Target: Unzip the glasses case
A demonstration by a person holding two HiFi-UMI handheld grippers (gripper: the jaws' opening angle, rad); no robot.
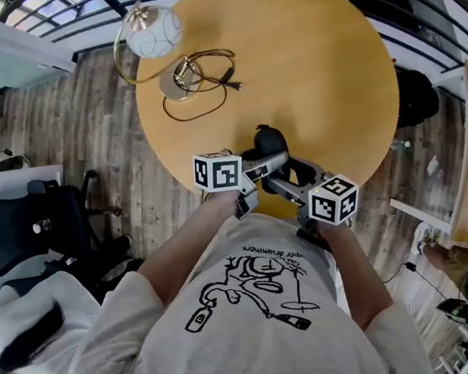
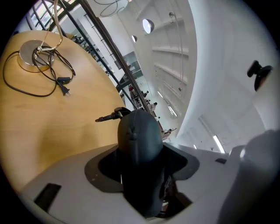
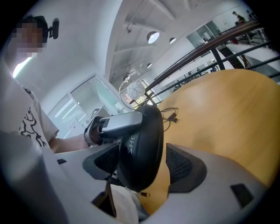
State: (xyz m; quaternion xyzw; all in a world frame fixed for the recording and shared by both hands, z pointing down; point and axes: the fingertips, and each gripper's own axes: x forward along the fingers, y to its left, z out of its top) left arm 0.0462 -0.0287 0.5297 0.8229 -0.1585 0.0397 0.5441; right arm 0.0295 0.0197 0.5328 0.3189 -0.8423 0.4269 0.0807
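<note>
The black glasses case [image 1: 269, 142] hangs above the near edge of the round wooden table [image 1: 313, 70], held between both grippers. My left gripper [image 1: 259, 169] comes in from the left and is shut across the case's thickness. In the left gripper view the case [image 2: 140, 144] fills the gap between the pads, its seam facing the camera. My right gripper [image 1: 288, 179] reaches in from the lower right and is shut on the case [image 3: 142, 148] too. One grey finger of the left gripper [image 3: 116, 124] lies flat on the case's printed side. I cannot make out the zip pull.
A lamp with a round metal base [image 1: 177, 79] and a glass shade [image 1: 152, 35] stands at the table's far left, its black cable [image 1: 209, 83] looped beside it. A black office chair [image 1: 27, 228] stands on the floor to the left. Railings run behind the table.
</note>
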